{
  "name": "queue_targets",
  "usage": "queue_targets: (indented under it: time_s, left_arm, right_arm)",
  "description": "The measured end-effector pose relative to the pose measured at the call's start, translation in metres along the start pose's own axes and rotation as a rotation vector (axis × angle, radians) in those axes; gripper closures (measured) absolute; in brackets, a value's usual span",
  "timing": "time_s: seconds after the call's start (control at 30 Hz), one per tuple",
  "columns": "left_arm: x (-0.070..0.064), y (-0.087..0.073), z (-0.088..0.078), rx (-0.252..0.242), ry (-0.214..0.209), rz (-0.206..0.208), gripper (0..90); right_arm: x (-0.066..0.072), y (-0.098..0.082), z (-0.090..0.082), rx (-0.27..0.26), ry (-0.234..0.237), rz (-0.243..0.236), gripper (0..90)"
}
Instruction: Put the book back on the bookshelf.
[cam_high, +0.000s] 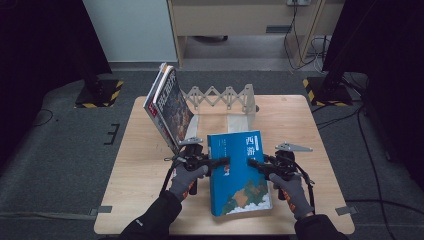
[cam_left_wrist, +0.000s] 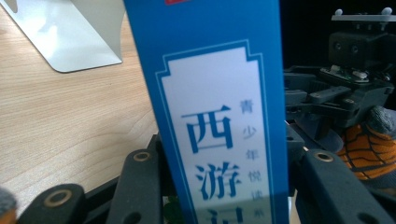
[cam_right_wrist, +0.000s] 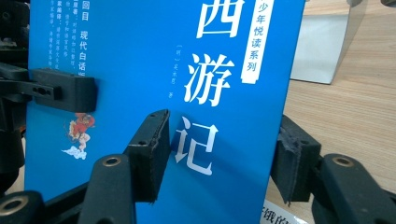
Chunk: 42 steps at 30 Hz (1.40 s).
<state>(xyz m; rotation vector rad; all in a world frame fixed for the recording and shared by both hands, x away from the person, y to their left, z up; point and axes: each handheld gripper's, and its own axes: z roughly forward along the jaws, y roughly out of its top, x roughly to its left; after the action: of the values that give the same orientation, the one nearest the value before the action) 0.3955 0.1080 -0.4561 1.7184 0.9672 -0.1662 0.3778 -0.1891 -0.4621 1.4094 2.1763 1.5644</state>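
The blue book (cam_high: 239, 172) stands tilted over the near middle of the wooden table (cam_high: 135, 170), its front cover facing up and toward the person, with white Chinese characters on it and a painted landscape at its lower end; the left gripper (cam_high: 224, 161) reaches in from the book's left edge and the right gripper (cam_high: 251, 162) from its right edge, both held level by gloved hands; in the left gripper view the book's spine (cam_left_wrist: 219, 121) fills the gap between the two black jaws, which sit tight on either side of it, so that gripper is clamped on the book; in the right gripper view the book's right edge lies between the jaws, one pad (cam_right_wrist: 152, 151) lying against the cover and the other behind the edge, so this one appears to be gripping the book too, though the contact at the rear pad is not clear; behind the book, a white metal bookend (cam_high: 239, 116) with an expanding lattice rack (cam_high: 220, 96) stands at the far side of the table, and a few dark-covered books (cam_high: 167, 105) lean at its left end, well apart from the blue one.
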Motion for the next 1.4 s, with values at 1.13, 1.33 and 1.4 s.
queue_targets:
  time_s: [1.13,1.33,1.4]
  left_arm:
    - [-0.015,0.017,0.005,-0.079,0.0,0.098,55.5]
    - [-0.015,0.015,0.001,-0.079,-0.018,0.121,60.4]
    - [-0.015,0.014,0.0,-0.082,-0.019,0.121,60.5]
  right_arm:
    - [0.0,0.012,-0.008,-0.081,0.015,-0.025,47.1]
    - [-0.003,0.01,-0.007,-0.075,0.022,-0.019,42.6]
    - [-0.003,0.008,-0.007,-0.074,0.03,-0.026,40.7]
